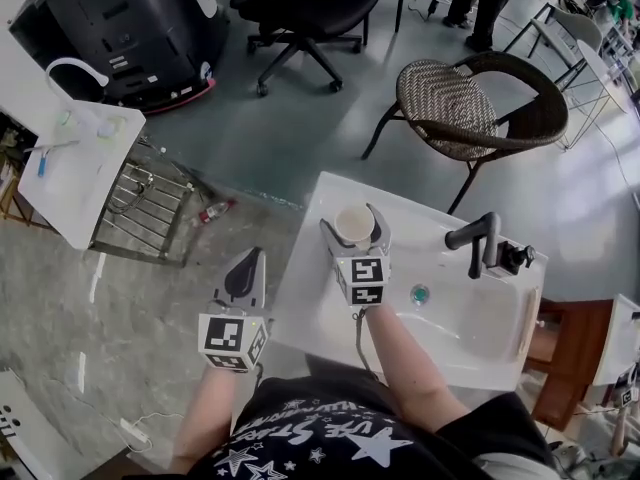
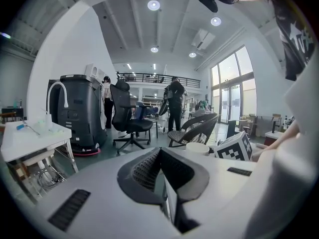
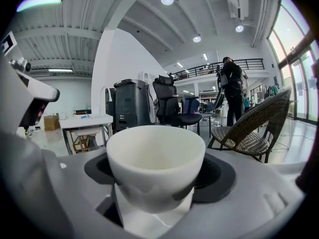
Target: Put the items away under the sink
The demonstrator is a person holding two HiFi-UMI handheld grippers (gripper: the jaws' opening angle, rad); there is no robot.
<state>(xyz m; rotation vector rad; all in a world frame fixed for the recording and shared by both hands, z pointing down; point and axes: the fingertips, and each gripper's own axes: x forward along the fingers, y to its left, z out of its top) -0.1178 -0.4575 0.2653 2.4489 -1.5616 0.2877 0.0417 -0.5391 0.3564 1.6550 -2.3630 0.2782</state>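
A white cup [image 1: 353, 224] sits between the jaws of my right gripper [image 1: 353, 230], which is shut on it over the far left part of the white sink counter [image 1: 305, 303]. In the right gripper view the cup [image 3: 155, 159] is upright and looks empty. I cannot tell whether its base touches the counter. My left gripper [image 1: 248, 266] hangs beside the counter's left edge, over the floor, its jaws pressed together on nothing [image 2: 160, 157]. From the left gripper view the cup [image 2: 198, 148] shows to the right. The basin [image 1: 470, 320] has a black faucet [image 1: 478, 241].
A wicker chair [image 1: 470, 103] stands behind the sink. A black office chair [image 1: 305, 8] and a large dark machine [image 1: 120, 28] stand farther back. At the left are a second white sink table [image 1: 80, 163] and a wire rack [image 1: 150, 203]. A wooden cabinet [image 1: 570, 348] stands at the right.
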